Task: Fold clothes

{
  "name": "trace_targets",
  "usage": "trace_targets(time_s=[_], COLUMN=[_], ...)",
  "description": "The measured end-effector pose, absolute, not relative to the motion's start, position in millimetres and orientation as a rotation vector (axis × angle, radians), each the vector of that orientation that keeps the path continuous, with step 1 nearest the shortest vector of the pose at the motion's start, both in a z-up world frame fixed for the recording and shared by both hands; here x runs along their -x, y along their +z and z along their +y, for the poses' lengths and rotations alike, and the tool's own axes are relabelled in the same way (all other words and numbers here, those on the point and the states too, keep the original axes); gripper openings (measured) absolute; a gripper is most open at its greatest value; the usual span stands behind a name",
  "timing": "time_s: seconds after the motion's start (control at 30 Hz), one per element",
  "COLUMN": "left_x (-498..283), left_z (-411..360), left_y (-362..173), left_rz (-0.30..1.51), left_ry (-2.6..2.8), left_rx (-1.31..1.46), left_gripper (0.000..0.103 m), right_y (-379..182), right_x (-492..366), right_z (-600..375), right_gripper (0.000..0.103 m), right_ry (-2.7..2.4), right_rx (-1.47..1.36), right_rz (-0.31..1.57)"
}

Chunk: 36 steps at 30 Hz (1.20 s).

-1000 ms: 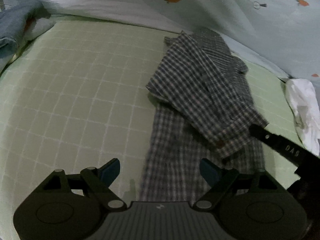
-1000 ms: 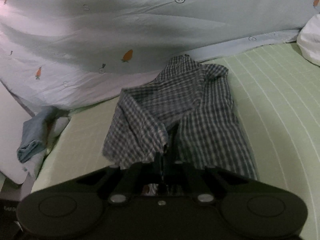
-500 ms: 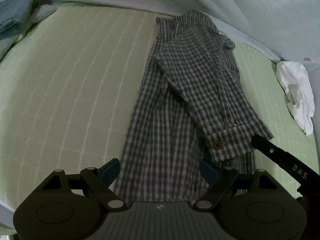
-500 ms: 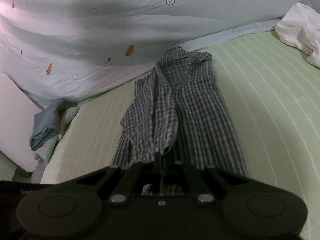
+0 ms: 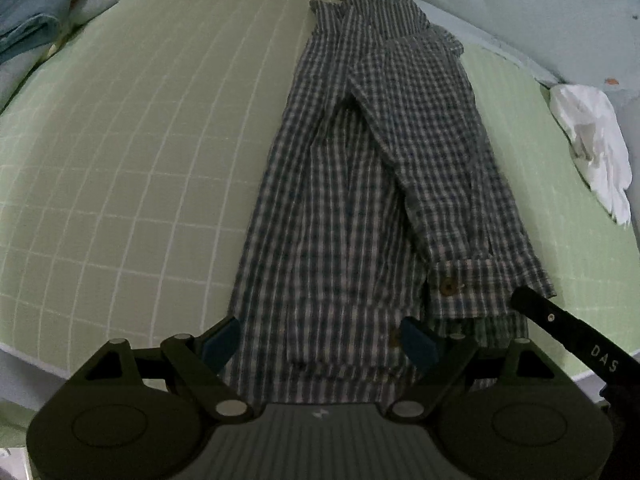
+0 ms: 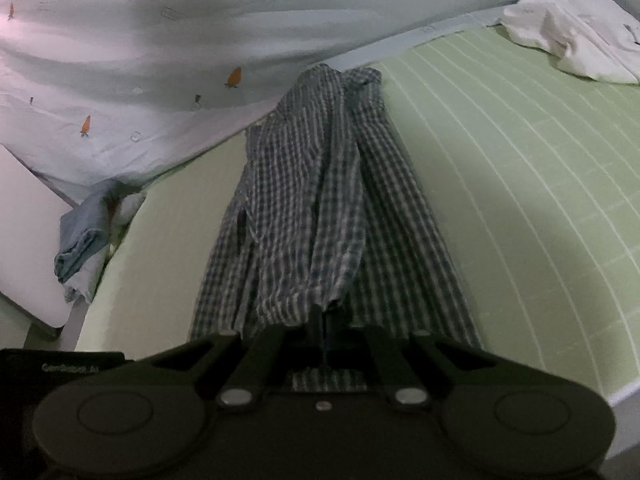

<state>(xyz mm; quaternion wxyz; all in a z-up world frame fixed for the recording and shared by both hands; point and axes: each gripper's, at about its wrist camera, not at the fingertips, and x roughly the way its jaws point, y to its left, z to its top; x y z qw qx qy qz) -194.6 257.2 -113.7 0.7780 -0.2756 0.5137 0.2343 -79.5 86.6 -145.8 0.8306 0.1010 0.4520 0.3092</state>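
On the green mat (image 5: 120,160), plaid shirt (image 5: 340,200) was narrowed lengthwise; right gripper (image 6: 325,320) pinched the sleeve (image 6: 316,220), left gripper (image 5: 320,344) gaped empty, crosswise folds left.

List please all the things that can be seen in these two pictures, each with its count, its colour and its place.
checked shirt: one, dark blue and white check, lying lengthwise on the middle of the mat, one sleeve laid over its body
cuff button: one, brown, on the sleeve cuff near the right gripper
mat: one, light green with white grid lines, under the shirt
bed sheet: one, pale with small carrot prints, behind the mat
white cloth: one, white, crumpled at the far right edge of the mat
blue cloth: one, light blue, bunched off the mat's left side
left gripper: one, black with blue pads, open over the shirt's near hem
right gripper: one, black, shut on the sleeve's end
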Motion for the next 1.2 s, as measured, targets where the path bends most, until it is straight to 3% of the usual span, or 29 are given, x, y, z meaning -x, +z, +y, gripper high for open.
trace_targets(time_s=[0.37,0.47,0.6,0.67,0.73,0.9,1.2], left_x=[209,211,213,215,217,219,218], left_z=[254,256,256,257,259,265,265], left_y=[-120,-120,-124,-125,-127,-134,-158], left_rz=[1.150,1.155,1.177,1.185,1.190,1.209,1.269], left_ry=[0.512,0.518,0.530,0.544,0.553,0.571,0.557], left_rx=[0.582,0.586,0.573,0.573,0.580,0.585,0.537], left_gripper=[0.087,0.087,0.087,0.087,0.087,0.087,0.088], right_y=[-160,-159,-155,-152,-152,-165,-192], right_x=[89,88,89,90,89,92,90], right_z=[80,81,86,90,96,103,97], right_gripper=[0.002,0.009,0.044,0.049,0.069,0.100,0.103], right_ry=[0.606,0.592,0.596,0.597,0.594,0.565,0.562], right_rx=[-0.182,-0.154,-0.069,-0.011,0.067,0.214,0.274], right_rz=[1.017,1.018,0.973,0.944,0.937,0.944,1.005])
